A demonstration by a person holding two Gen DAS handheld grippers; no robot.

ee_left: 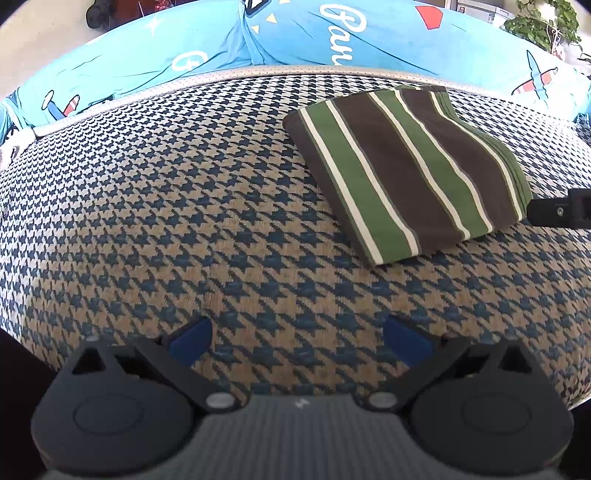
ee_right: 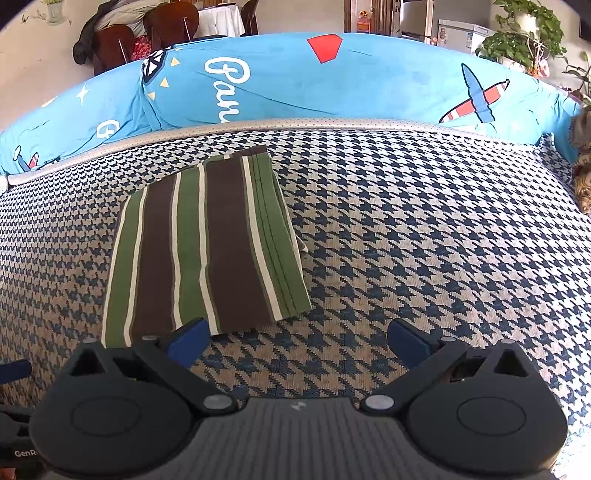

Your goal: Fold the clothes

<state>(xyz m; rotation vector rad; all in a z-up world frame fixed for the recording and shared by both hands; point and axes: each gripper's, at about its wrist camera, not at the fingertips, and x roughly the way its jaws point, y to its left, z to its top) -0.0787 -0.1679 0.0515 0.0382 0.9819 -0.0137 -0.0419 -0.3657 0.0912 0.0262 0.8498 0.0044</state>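
Note:
A folded garment (ee_left: 413, 166) with green, brown and cream stripes lies flat as a neat rectangle on the houndstooth cushion (ee_left: 166, 206). In the left wrist view it sits ahead and to the right of my left gripper (ee_left: 299, 341), which is open and holds nothing. In the right wrist view the same garment (ee_right: 207, 243) lies ahead and left of my right gripper (ee_right: 297, 341), also open and empty. The left blue fingertip (ee_right: 188, 338) overlaps the garment's near edge in the image; I cannot tell whether it touches. The right gripper's black body (ee_left: 561, 211) shows at the right edge of the left view.
A long blue cushion (ee_right: 332, 85) with white lettering and plane prints runs along the back of the seat (ee_right: 424, 240). Behind it stand wooden chairs (ee_right: 147, 33) and potted plants (ee_right: 524, 37). A brown furry thing (ee_right: 583, 162) lies at the right edge.

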